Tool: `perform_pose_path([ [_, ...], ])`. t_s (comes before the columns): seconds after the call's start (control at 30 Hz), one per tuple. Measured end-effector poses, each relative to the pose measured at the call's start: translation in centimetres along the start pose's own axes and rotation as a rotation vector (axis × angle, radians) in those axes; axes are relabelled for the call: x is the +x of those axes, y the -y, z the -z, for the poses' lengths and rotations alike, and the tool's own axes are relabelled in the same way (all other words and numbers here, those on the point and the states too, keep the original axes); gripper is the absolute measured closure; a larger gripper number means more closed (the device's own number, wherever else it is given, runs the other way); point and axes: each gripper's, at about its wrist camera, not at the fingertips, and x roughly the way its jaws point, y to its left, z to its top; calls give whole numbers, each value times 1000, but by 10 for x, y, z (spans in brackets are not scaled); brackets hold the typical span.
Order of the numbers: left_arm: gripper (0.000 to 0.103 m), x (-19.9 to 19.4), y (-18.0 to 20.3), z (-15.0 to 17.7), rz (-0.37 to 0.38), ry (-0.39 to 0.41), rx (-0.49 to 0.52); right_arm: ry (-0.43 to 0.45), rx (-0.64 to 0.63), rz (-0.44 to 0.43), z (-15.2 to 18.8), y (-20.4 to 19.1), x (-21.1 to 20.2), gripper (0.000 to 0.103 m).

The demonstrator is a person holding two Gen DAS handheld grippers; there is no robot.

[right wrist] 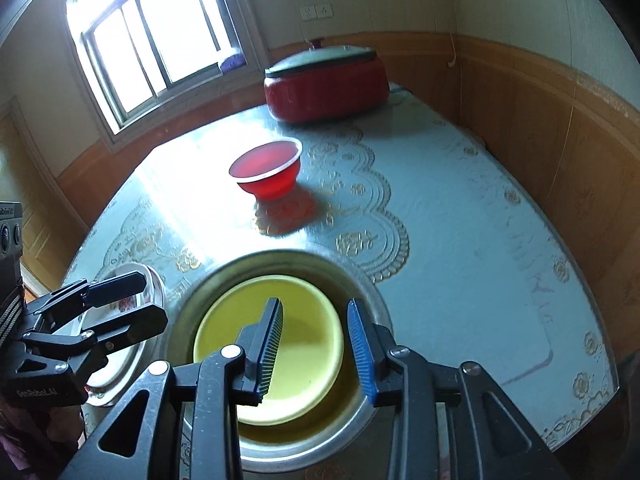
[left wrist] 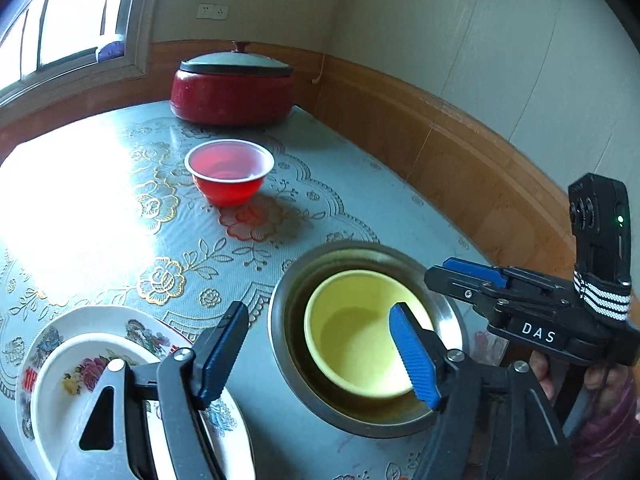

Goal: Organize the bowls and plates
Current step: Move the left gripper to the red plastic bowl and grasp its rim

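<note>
Floral plates (left wrist: pixel 80 364): near the steel bowl (left wrist: pixel 286 344); partly hidden by the left gripper's (left wrist: pixel 320 354) arm, cut by the picture's lower edge.
Steel bowl's near rim, right wrist view: hidden behind the right gripper (right wrist: pixel 318 350).
Yellow bowl (left wrist: pixel 352 332): inside the steel bowl; rim blurred.

Home dining corner: floral tablecloth (left wrist: pixel 168 280), red lidded pot (left wrist: pixel 232 88)

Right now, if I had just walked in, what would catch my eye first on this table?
Probably the yellow bowl nested inside a metal bowl at the near edge, with both tools' blue-padded jaws open above it. Beyond it, a translucent red bowl sits alone mid-table, and a big lidded red pot stands at the far end by the window.
</note>
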Motion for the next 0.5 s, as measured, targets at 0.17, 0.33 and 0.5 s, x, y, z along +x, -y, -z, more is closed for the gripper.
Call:
perform_pose_path([
  [0.17,7,-5,-3,-7,-30,30,-4,-19,1,-61,-9,-2,7,65],
  [0.33,0,-11,-6,-14,-107,59,9,-62,21,-120,-12,0,21,43],
  [0.5,0,-12,-16,-21,-176,76,2,-71,36,-138,-25,5,28,43],
])
